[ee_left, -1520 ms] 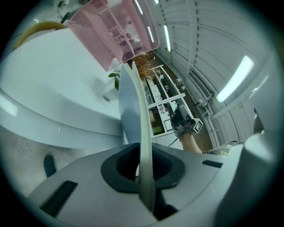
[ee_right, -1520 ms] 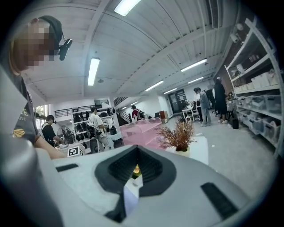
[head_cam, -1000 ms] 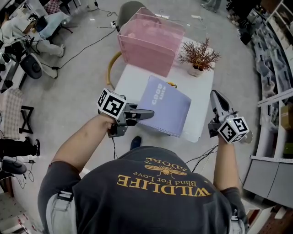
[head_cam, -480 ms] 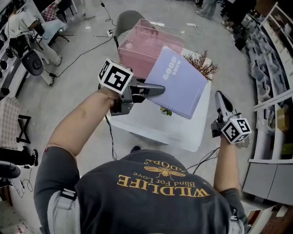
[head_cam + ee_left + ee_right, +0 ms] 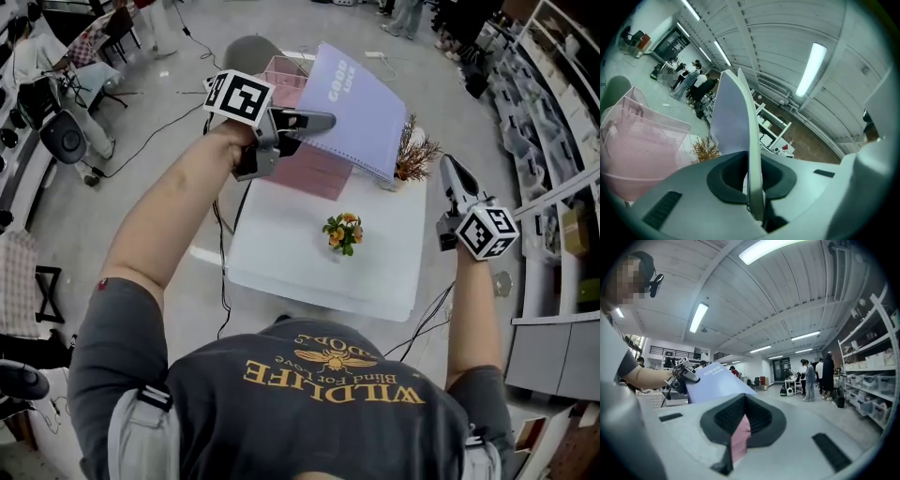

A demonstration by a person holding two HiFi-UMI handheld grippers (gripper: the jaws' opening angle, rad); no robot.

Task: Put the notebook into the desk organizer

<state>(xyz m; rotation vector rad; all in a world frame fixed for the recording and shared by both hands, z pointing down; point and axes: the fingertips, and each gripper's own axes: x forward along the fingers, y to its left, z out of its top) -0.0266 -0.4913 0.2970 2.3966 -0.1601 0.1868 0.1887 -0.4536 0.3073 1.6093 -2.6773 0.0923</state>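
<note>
My left gripper (image 5: 317, 120) is shut on the near edge of a lilac notebook (image 5: 364, 111) and holds it tilted in the air above the pink mesh desk organizer (image 5: 314, 171). The notebook hides much of the organizer in the head view. In the left gripper view the notebook (image 5: 738, 117) stands edge-on between the pads, with the organizer (image 5: 640, 145) low at the left. My right gripper (image 5: 450, 173) hangs shut and empty over the table's right edge. Its own view shows the notebook (image 5: 717, 380) and the left gripper (image 5: 686, 373) off to the left.
On the white table (image 5: 281, 253) stands a small pot of orange flowers (image 5: 343, 232). A dried reddish plant in a pot (image 5: 415, 155) sits at the back right beside the organizer. A chair (image 5: 246, 49) is behind the table, shelving (image 5: 553, 112) at the right, and cables lie on the floor.
My left gripper has lifted the notebook off the table, up and away over the organizer. The flower pot now shows where the notebook lay. The right gripper rose slightly.
</note>
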